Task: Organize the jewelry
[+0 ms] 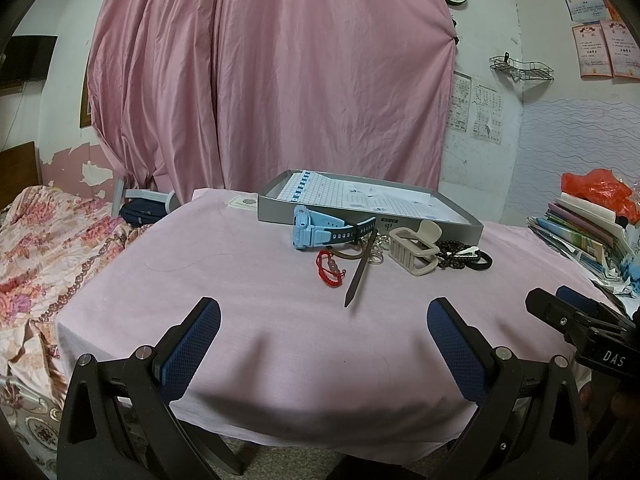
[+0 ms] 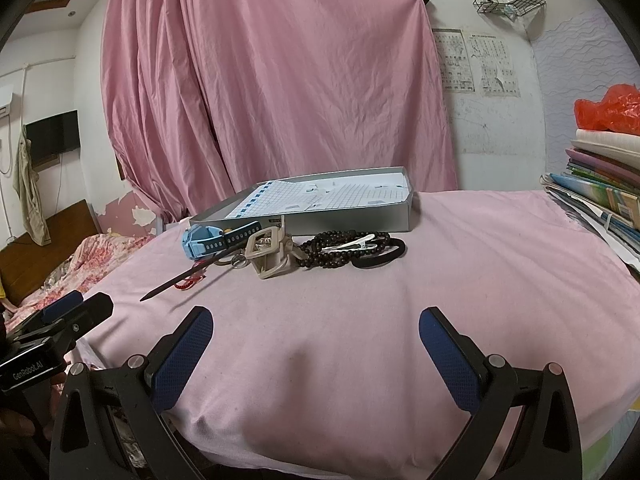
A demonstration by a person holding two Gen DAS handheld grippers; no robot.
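left wrist view: left gripper [image 1: 323, 318] hangs over the near edge of a pink table [image 1: 200, 280], jaws wide apart and empty, as does the right gripper [image 2: 316, 326]. beyond, jewelry sits heaped mid-table: red bracelet [image 1: 329, 268], blue watch [image 1: 316, 229], beige hair claw [image 1: 414, 249], dark beads [image 2: 340, 250]. behind, touching the heap, a grey tray [image 1: 476, 229] likely waits to receive them.

Readable: "DAS" in white capitals on the black body of the right tongs [image 1: 568, 304], seen at the edge of the left wrist view. "GenRobot.AI" in white on the black body of the left tongs [image 2: 76, 308], seen in the right wrist view. Wall certificates [image 1: 604, 48] and printed sheets [image 2: 476, 60] too small to read.
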